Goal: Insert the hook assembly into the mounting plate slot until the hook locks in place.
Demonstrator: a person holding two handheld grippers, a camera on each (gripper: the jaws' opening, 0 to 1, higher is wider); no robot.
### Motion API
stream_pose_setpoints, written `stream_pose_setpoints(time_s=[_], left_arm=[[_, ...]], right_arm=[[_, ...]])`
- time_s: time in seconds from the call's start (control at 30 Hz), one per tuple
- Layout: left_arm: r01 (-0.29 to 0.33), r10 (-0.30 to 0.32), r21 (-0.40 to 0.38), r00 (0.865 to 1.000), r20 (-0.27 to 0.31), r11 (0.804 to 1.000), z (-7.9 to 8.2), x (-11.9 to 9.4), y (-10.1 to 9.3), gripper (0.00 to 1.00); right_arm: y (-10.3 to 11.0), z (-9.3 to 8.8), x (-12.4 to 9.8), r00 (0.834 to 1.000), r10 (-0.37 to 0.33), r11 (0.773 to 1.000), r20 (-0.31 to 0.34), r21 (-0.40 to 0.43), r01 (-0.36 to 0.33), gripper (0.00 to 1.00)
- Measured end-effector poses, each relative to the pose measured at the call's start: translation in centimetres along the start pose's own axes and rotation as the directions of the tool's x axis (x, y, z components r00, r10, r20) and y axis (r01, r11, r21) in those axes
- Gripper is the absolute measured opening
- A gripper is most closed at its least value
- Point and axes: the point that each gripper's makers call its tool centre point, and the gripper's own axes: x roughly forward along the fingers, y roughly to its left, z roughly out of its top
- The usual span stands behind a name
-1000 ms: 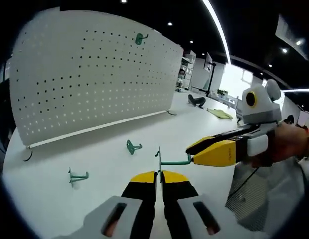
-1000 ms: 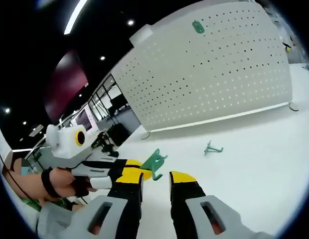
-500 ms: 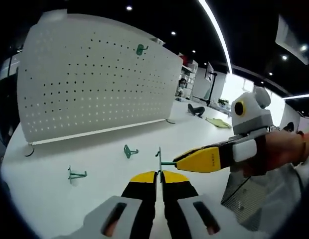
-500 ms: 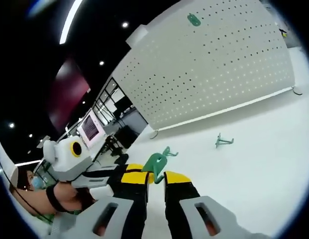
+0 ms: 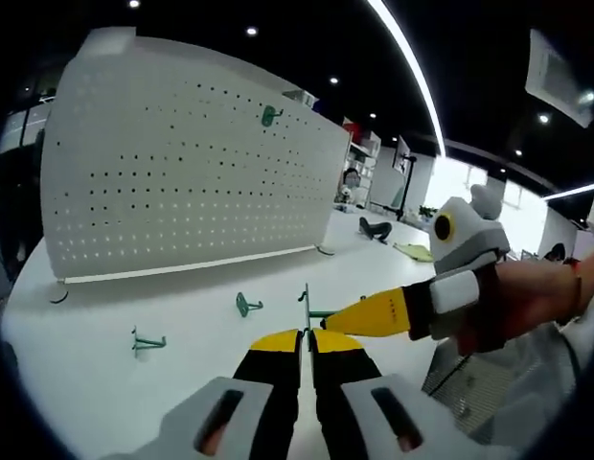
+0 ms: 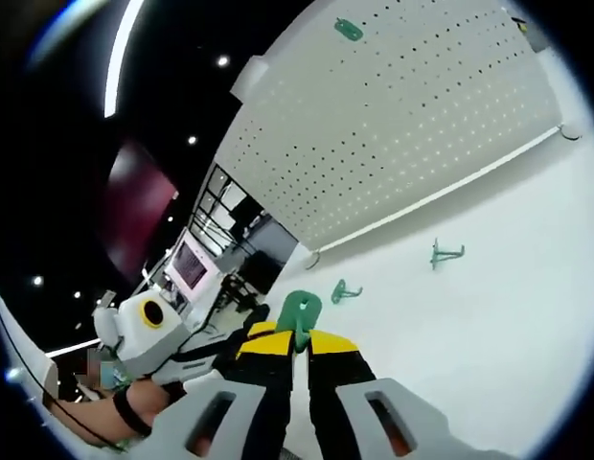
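Green hook assembly [image 5: 309, 309] pinched between both tools above the white bench [image 5: 105, 383], well apart from the upright white perforated mounting plate [image 5: 182, 182]. Compared with a second ago: right tool [image 5: 347, 316] now pressed together on the hook's horizontal rod, where earlier its jaws stood apart around it; hand [image 5: 527, 307] behind it drawn nearer and lower in the left gripper view. Left tool [image 5: 306, 337] unchanged, clamped on the thin upright part of the hook assembly.

Seen in the left gripper view, left to right: one loose green hook [image 5: 147, 340] lying on the bench, a second loose green hook [image 5: 245, 305] further along, then the held hook assembly, its rod running sideways toward the right tool and its flat back standing vertical. One more green hook [image 5: 269, 116] seated high on the mounting plate.

Seen in the right gripper view: left tool [image 6: 241, 347] entering from the left with a gloved hand [image 6: 134, 407] behind it, right tool [image 6: 300, 341] closed on the hook assembly [image 6: 299, 314], green slotted tab rising just above the jaw tips and tilted toward the mounting plate [image 6: 402, 125]. Two loose hooks, [image 6: 344, 291] and [image 6: 445, 254], on the bench [image 6: 489, 326] beyond; mounted hook [image 6: 348, 30] near the plate's top edge.
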Motion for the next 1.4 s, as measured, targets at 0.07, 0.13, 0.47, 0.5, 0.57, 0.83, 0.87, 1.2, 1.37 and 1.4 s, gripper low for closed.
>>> stream_pose_setpoints(time_s=[0.07,0.13,0.47,0.5,0.57,0.83,0.87,1.2,1.37,1.4], left_arm=[[-0.002,0.002,0.001,1.000,0.013,1.000,0.1,-0.2,0.0,0.04],[-0.005,0.004,0.017,1.000,0.018,1.000,0.2,-0.3,0.0,0.04],[-0.015,0.014,0.040,1.000,0.024,0.999,0.3,-0.7,0.2,0.04],[-0.019,0.018,0.047,1.000,0.018,0.999,0.3,-0.7,0.2,0.04],[-0.025,0.024,0.055,1.000,0.010,0.998,0.3,-0.8,0.2,0.05],[-0.027,0.027,0.084,1.000,-0.003,0.996,0.5,-1.1,0.1,0.08],[-0.028,0.028,0.083,1.000,0.000,0.996,0.6,-1.1,0.1,0.09],[-0.032,0.031,0.068,0.999,0.014,0.997,0.9,-1.8,0.9,0.13],[-0.027,0.025,0.061,0.999,0.027,0.998,1.2,-2.2,1.5,0.17],[-0.025,0.023,0.062,0.999,0.032,0.998,1.3,-2.3,1.6,0.18]], right_arm=[[0.2,0.2,-0.1,1.000,0.007,1.000,0.020,0.003,-0.007,0.04],[0.4,0.3,-0.1,1.000,0.013,1.000,0.021,-0.008,-0.013,0.04],[1.3,0.1,0.2,1.000,0.023,0.998,0.011,0.065,-0.024,0.01],[1.4,0.1,0.2,1.000,0.024,0.998,0.003,0.057,-0.024,0.01],[1.4,0.0,0.2,1.000,0.021,0.998,-0.002,0.054,-0.020,0.01],[1.8,0.1,0.4,1.000,0.019,1.000,0.002,0.023,-0.019,0.01],[1.7,0.2,0.5,1.000,0.010,1.000,0.004,0.010,-0.010,0.01],[2.4,0.9,0.8,1.000,-0.008,0.997,0.022,-0.078,0.010,0.01],[2.4,1.6,0.8,0.998,-0.039,0.991,0.042,-0.130,0.045,0.01],[2.4,1.7,0.8,0.998,-0.041,0.990,0.043,-0.131,0.047,0.01]])
